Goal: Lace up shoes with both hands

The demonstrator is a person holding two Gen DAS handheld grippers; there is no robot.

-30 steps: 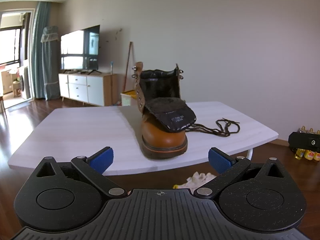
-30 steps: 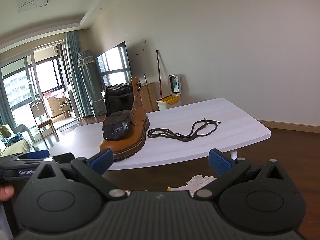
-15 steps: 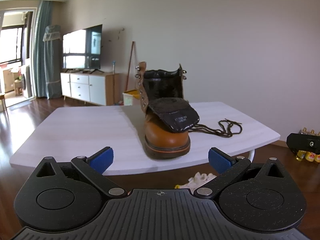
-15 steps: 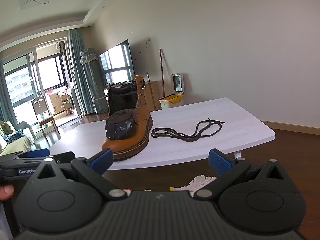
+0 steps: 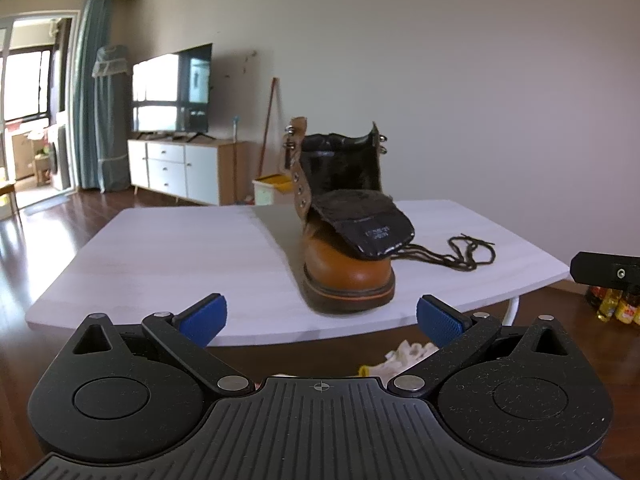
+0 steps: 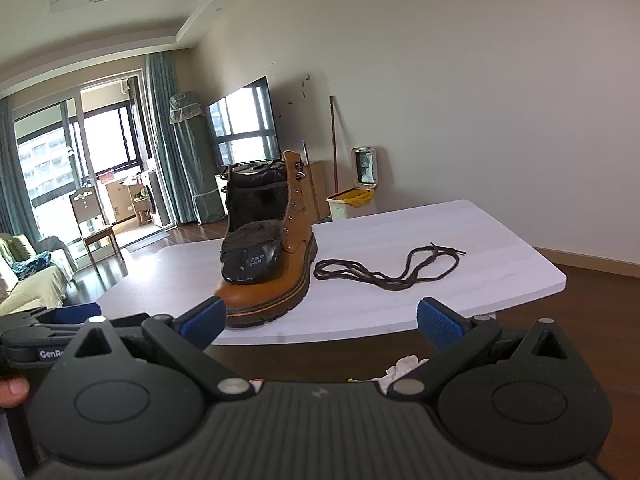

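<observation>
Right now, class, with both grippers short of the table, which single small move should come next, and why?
Probably bring the open right gripper forward to the loose lace on the table: the boot is unlaced, tongue flopped forward, and neither it nor the left gripper holds anything.

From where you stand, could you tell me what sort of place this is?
Most likely a home living room. A television stands on a low white cabinet, a sofa sits by curtained balcony doors, and the boot rests on a white table.
</observation>
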